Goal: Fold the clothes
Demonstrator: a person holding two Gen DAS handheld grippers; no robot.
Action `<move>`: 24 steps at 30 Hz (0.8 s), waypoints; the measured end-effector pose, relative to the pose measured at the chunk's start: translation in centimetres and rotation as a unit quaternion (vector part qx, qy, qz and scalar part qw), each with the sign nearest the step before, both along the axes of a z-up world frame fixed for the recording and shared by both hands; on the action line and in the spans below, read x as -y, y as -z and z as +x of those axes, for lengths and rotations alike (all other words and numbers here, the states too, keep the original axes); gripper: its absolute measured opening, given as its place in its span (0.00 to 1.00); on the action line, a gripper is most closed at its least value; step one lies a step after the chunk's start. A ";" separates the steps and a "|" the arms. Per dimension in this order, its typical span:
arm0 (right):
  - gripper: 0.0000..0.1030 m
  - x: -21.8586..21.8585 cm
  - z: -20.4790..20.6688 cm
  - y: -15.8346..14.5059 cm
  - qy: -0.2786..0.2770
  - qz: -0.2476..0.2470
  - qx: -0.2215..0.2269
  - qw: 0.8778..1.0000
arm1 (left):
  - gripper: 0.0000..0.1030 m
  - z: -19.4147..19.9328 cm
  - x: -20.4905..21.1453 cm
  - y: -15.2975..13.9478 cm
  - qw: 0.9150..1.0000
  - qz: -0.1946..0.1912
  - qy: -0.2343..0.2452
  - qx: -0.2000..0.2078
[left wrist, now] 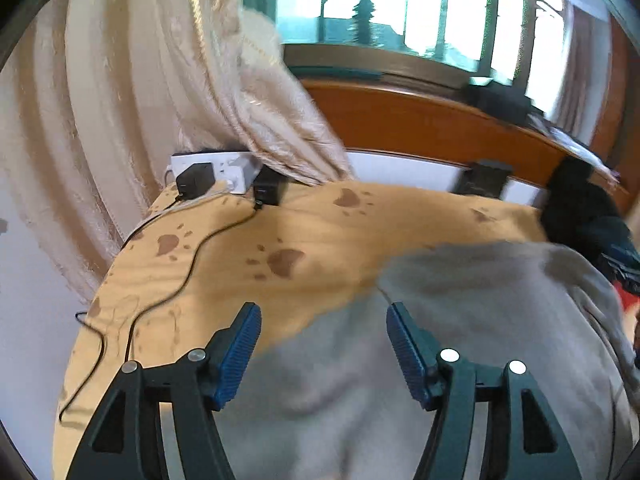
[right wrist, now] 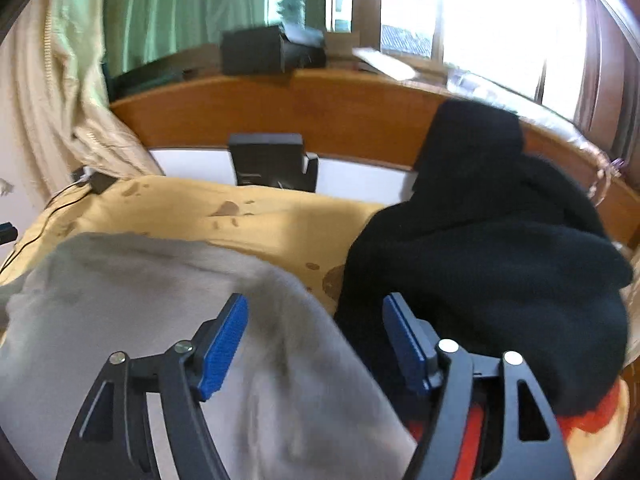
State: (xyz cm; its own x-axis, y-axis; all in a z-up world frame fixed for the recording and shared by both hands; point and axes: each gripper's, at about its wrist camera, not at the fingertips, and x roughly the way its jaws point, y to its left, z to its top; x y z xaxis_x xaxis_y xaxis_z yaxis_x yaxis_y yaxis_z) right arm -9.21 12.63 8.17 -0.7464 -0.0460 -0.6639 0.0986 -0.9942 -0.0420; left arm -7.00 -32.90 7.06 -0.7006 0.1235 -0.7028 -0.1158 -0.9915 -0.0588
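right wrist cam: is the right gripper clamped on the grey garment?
No: the right gripper stands open above the grey garment, with nothing pinched between its blue pads.

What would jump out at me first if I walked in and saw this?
Probably the grey garment spread over the yellow paw-print bedcover, filling the near part of both views. Above it hang the two tools with blue pads, the left tool and the right tool, both open and holding nothing. To the right, a heap of black clothes leans against the wooden headboard.
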 end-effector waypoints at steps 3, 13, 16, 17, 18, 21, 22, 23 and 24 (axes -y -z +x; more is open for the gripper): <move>0.79 0.7 4.0 -1.2 -0.024 -0.008 -0.002 1.000 | 0.67 4.2 -2.6 0.5 0.999 -0.008 0.045 0.009; 0.79 7.3 16.1 5.4 -0.201 -0.002 0.123 0.972 | 0.68 14.2 -9.0 7.7 0.987 -0.068 0.120 0.085; 0.83 6.1 18.8 6.3 -0.214 0.011 0.126 0.969 | 0.77 15.8 -7.0 8.5 0.991 -0.052 0.105 0.067; 0.83 5.5 19.6 6.5 -0.217 0.013 0.124 0.968 | 0.78 16.2 -6.2 8.7 0.992 -0.045 0.100 0.063; 0.83 4.9 20.5 6.6 -0.219 0.015 0.122 0.968 | 0.78 16.6 -5.7 8.7 0.992 -0.045 0.097 0.059; 0.83 3.6 22.3 6.8 -0.225 0.022 0.110 0.968 | 0.79 17.9 -4.3 8.7 0.994 -0.049 0.091 0.047; 0.83 3.3 22.7 6.8 -0.226 0.024 0.103 0.968 | 0.79 18.0 -4.4 8.6 0.993 -0.055 0.091 0.043; 0.83 3.3 22.9 6.7 -0.225 0.027 0.100 0.969 | 0.79 18.2 -4.5 8.6 0.993 -0.061 0.090 0.042; 0.84 3.4 22.9 6.6 -0.220 0.031 0.099 0.970 | 0.79 18.2 -4.7 8.3 0.993 -0.065 0.087 0.046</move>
State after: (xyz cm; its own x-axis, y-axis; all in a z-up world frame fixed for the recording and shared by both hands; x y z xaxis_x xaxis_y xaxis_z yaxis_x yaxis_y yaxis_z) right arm 13.69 9.25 1.58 -0.5216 -0.2871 -0.8034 0.5257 -0.8498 -0.0376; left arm 11.19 -28.18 -1.27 -0.6088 0.1422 -0.7804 -0.2868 -0.9567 0.0494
